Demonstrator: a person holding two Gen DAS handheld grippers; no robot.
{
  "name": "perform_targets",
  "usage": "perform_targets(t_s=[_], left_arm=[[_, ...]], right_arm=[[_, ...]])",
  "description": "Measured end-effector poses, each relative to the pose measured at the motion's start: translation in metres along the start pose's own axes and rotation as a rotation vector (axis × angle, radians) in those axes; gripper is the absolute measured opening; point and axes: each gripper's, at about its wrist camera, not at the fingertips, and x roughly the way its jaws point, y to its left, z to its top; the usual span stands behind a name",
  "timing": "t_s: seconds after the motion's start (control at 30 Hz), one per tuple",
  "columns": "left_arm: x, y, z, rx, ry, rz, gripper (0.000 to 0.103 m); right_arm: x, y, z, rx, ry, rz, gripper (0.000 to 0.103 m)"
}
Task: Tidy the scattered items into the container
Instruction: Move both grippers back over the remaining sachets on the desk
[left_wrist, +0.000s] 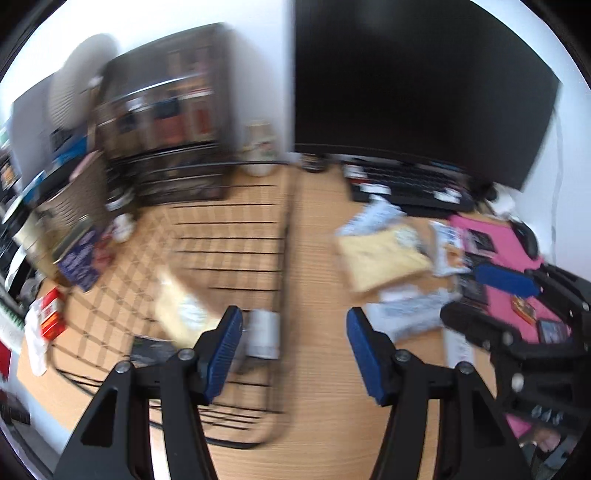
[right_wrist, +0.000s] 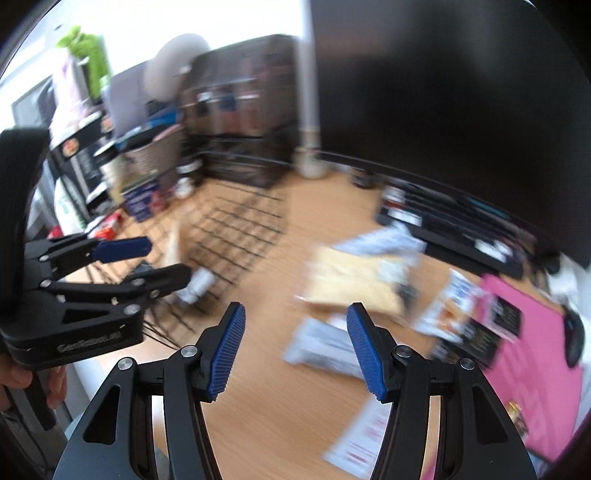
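Both grippers empty, so this reads as the gap between one drop and the next pick. Left gripper (left_wrist: 294, 345) has jaws apart w/ nothing between the blue pads, hanging over the near right edge of the wire basket (left_wrist: 284, 236). Right gripper (right_wrist: 295, 341) is likewise parted and bare, over the wooden desk (right_wrist: 280, 406) facing the loose pile. Basket sits on the desk's left half, in front of the dark shelf unit (left_wrist: 166, 110); it already holds a tan padded envelope (left_wrist: 181, 310), a small white-grey cylinder-ish item (left_wrist: 263, 332) and a dark packet (left_wrist: 151, 349). Still scattered to the right, well apart from the basket: a bigger tan envelope (right_wrist: 354, 280), white/grey mailers (right_wrist: 325, 347), a white-blue packet (right_wrist: 448, 302) and papers near the pink mat (right_wrist: 535, 350), just in front of the keyboard (right_wrist: 461, 229). Heavy blur, so labels unreadable. Next move, imo: right claw drops onto the nearest flat mailer, needs an edge to pinch since these lie flat, then carries left over the basket rim. Left can steady or take a 2nd item.
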Motion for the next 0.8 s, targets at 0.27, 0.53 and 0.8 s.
perform_targets(t_s=[0.27, 0.53, 0.8], left_arm=[[0.048, -0.091, -0.008, 0.127, 0.087, -0.079, 0.065], [0.102, -0.107, 0.008, 0.156, 0.136, -0.044, 0.065], [0.138, -0.084, 0.022, 0.131, 0.160, 0.014, 0.065]], right_arm=[[-0.014, -0.084, -0.051, 0.114, 0.067, -0.079, 0.057], [0.014, -0.120, -0.085, 0.171, 0.140, -0.083, 0.057], [0.048, -0.109, -0.089, 0.136, 0.202, -0.068, 0.057]])
